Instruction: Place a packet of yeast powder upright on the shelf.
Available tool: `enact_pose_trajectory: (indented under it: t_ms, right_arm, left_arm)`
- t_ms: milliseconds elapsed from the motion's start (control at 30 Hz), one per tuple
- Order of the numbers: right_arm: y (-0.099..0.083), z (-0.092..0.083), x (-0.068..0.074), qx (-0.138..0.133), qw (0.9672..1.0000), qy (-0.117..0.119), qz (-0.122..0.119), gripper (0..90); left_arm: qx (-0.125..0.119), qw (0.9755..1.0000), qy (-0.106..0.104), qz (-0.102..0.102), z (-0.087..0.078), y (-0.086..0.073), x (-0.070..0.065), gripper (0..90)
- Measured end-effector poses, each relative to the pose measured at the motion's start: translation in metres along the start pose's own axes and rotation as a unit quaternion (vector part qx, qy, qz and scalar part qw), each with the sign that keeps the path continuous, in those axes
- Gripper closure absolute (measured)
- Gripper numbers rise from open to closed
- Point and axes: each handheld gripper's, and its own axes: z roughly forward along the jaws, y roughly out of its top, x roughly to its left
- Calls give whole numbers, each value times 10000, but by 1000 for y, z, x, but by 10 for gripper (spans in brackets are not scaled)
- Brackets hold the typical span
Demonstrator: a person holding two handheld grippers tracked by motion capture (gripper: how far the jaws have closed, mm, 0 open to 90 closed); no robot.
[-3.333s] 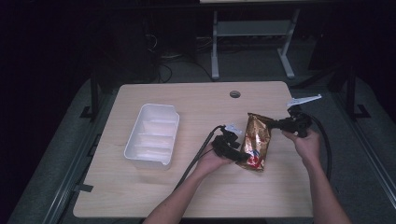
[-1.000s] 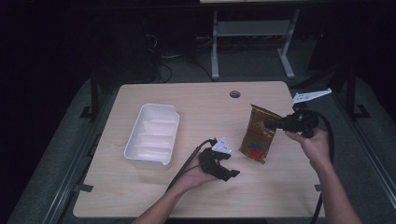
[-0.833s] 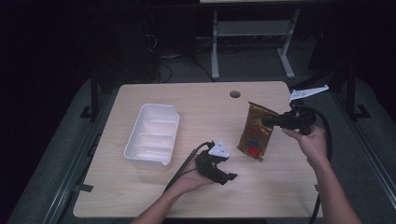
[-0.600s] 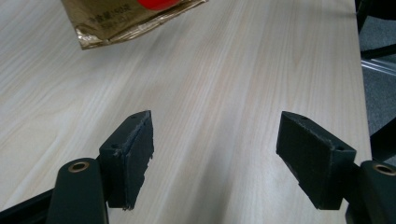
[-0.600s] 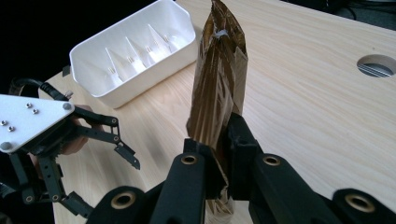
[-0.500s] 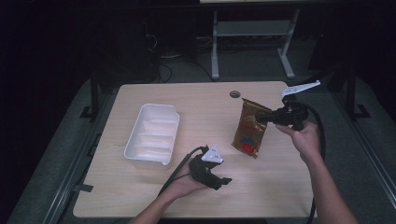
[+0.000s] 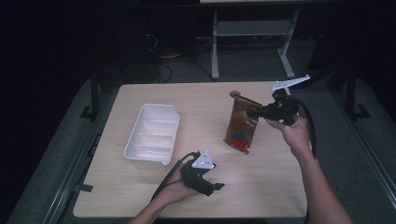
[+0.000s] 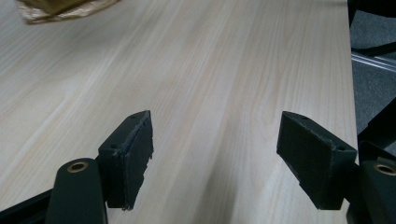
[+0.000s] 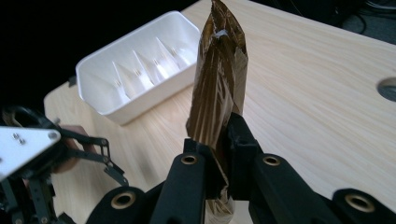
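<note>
Right gripper (image 7: 256,112): jaws clamped on the snack bag's edge.
Snack bag (image 7: 241,124): brown, held upright between those jaws, lower end near the table (image 7: 280,186).
Left gripper (image 7: 215,185): jaws apart, nothing between them, bare tabletop ahead.
White tray (image 7: 152,135): well left of the right gripper.

A white tray (image 7: 152,135) with 3 ribbed compartments is sitting on the left half of my wooden table (image 7: 205,196), its long side running away from me. A round hole (image 7: 235,93) is showing at the table's far edge. A metal frame (image 7: 252,35) is standing on the floor beyond.
</note>
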Motion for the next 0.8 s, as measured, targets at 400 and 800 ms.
enact_pose_trajectory:
  t_ms: [400,800]
  right_arm:
    - [24,29,15,98,9995,193,-215,859]
    - [44,52,26,77,9983,429,-379,860]
  left_arm:
    - [10,10000,2,4,-10,-17,-7,262]
    - [-20,10000,3,-1,-18,-28,-13,259]
